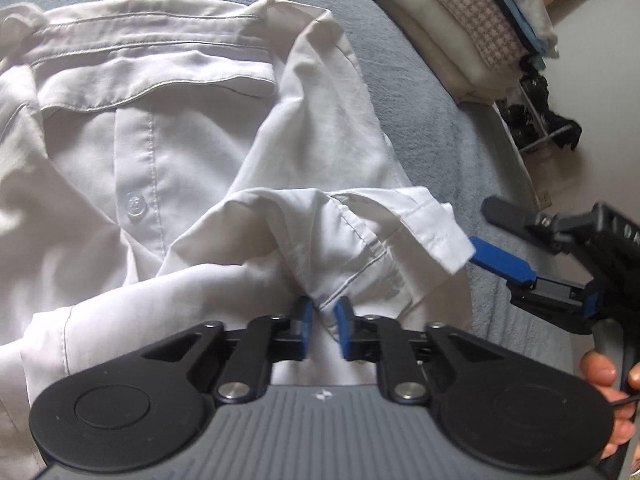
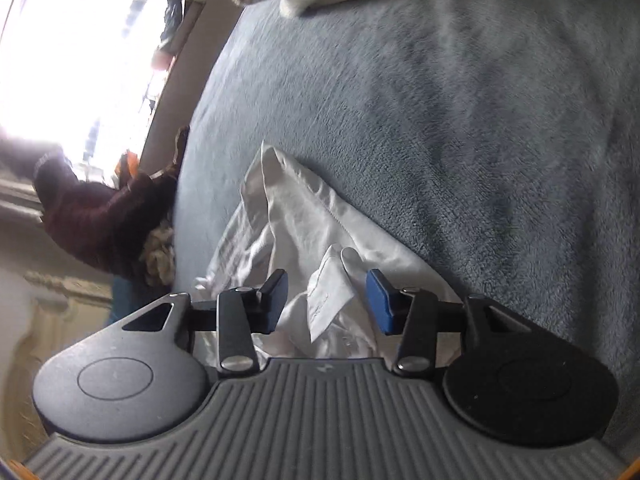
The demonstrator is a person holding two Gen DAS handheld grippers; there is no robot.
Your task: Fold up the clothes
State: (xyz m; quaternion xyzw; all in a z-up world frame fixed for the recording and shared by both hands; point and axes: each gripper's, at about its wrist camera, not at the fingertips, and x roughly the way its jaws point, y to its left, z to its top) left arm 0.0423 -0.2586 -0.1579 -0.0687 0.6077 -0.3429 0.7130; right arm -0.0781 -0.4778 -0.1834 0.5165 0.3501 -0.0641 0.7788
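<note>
white shirt (image 1: 168,148) spread on a grey-blue fleecy bed cover (image 1: 432,128), collar toward the far edge, button placket up, one clear button (image 1: 134,203) showing near the middle. sleeve folded across the body, its cuff (image 1: 432,228) lifted and pointing toward the right side of the bed. left claw (image 1: 322,330) pinched nearly closed on a gathered ridge of sleeve fabric just behind the cuff, blue pads pressing the cloth from both sides. right claw (image 1: 496,236) just beside the cuff end in the left wrist view, one blue finger (image 1: 502,260) touching or almost touching the cuff edge, the dark finger above it well apart. in the right wrist view, right claw (image 2: 327,300) spread wide, with a fold of white cloth and the cuff corner (image 2: 330,296) between the pads but gripped by neither. bare fingers (image 1: 604,372) wrapped round the right handle.

beyond the shirt, at the far right corner of the bed, a stack of folded clothes (image 1: 460,20): cream pieces, a houndstooth piece, a blue layer, white on top. past the bed edge, dark objects on the pale floor (image 1: 536,120), too blurred to name. in the right wrist view, a bright blown-out window (image 2: 80,60) and a dark red garment (image 2: 104,220) heaped at the bed's edge.
</note>
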